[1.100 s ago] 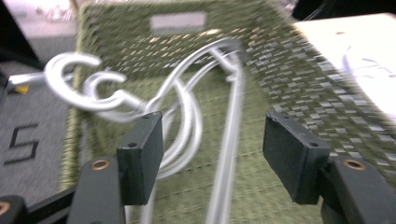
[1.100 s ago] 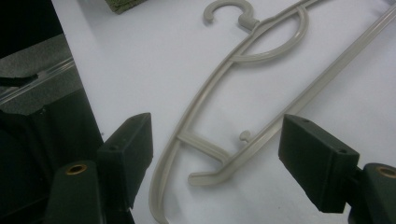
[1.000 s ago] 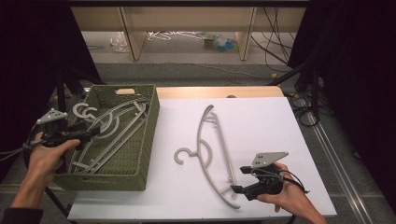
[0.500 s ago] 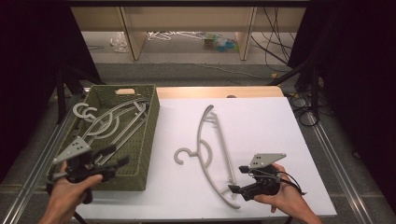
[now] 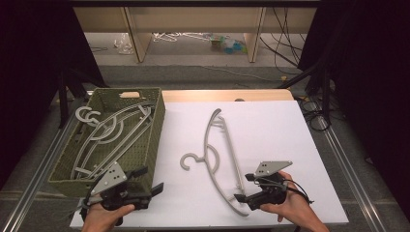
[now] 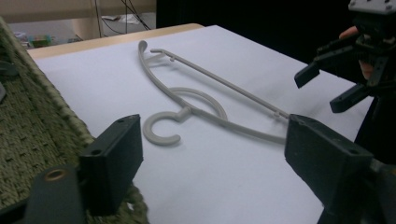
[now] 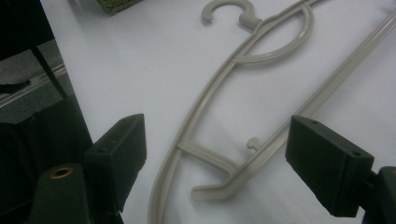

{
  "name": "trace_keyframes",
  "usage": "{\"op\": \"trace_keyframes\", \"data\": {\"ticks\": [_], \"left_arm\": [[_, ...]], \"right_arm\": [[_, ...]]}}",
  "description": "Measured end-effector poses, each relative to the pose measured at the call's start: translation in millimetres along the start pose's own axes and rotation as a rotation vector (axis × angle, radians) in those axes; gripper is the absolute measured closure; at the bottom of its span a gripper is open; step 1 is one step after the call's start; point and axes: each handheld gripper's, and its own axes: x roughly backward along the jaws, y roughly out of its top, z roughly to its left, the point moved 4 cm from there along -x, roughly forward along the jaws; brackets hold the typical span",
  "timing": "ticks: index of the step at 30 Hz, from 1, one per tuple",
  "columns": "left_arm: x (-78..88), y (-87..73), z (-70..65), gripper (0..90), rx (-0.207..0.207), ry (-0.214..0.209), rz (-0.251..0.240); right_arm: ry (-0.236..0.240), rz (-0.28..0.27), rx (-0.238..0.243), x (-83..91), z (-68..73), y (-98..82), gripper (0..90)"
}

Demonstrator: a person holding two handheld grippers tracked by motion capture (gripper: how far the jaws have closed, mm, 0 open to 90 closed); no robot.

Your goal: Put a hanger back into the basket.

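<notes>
Jaws of right gripper point(image 5: 247, 188) wide apart, straddling hanger point(image 5: 218, 159) end; left gripper point(image 5: 151, 181) just opened, empty, hanger ahead.

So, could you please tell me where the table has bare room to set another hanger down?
Free: the white table right of the hanger, and the strip between it and the basket. Crowded: the near edge, by the left gripper and right gripper.

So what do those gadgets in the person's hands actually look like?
Each hand grips a black gadget: the left gripper and right gripper both end in two blocky black jaws, carry a grey three-cornered plate on top, and trail a thin black cable. No sleeves show.
</notes>
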Motion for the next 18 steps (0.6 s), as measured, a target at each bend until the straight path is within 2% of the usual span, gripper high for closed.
{"op": "trace_keyframes", "data": {"ticks": [2,3,8,10,12,13,15,16,17,18], "left_arm": [[-0.8,-3.9,-3.0,16.4,0.017,0.007,-0.002],[-2.2,-5.4,-4.1,15.9,0.015,-0.005,-0.013],[-4.5,-8.9,-11.6,15.9,-0.001,0.006,-0.011],[-5.0,-10.1,-13.8,15.9,-0.034,0.001,-0.008],[-4.6,-10.2,-15.6,16.0,-0.047,-0.008,-0.003],[-4.6,-10.2,-16.6,15.9,-0.043,-0.011,-0.004],[-4.7,-10.7,-18.9,16.0,-0.023,-0.009,-0.016],[-3.8,-11.1,-19.4,16.0,-0.034,-0.007,-0.010],[-3.6,-11.3,-19.6,16.0,-0.043,-0.009,-0.009],[-3.2,-11.7,-20.7,16.1,-0.029,-0.001,-0.010]], "right_arm": [[-0.005,0.002,0.000,-1.3,0.4,0.4,21.1],[-0.005,0.003,-0.006,-2.0,1.2,0.7,20.4],[-0.013,0.014,0.002,-8.7,5.2,2.8,19.5],[-0.023,0.024,0.001,-12.8,5.5,3.9,17.8],[-0.035,0.035,0.002,-18.7,5.3,5.6,17.5],[-0.046,0.019,0.009,-22.7,5.1,6.6,17.6],[-0.054,0.046,-0.001,-28.8,5.3,9.3,17.4],[-0.060,0.040,-0.008,-32.4,6.1,10.2,17.4],[-0.055,0.058,-0.008,-34.4,6.0,11.6,17.6],[-0.060,0.059,0.004,-38.4,4.6,13.3,17.5]]}}
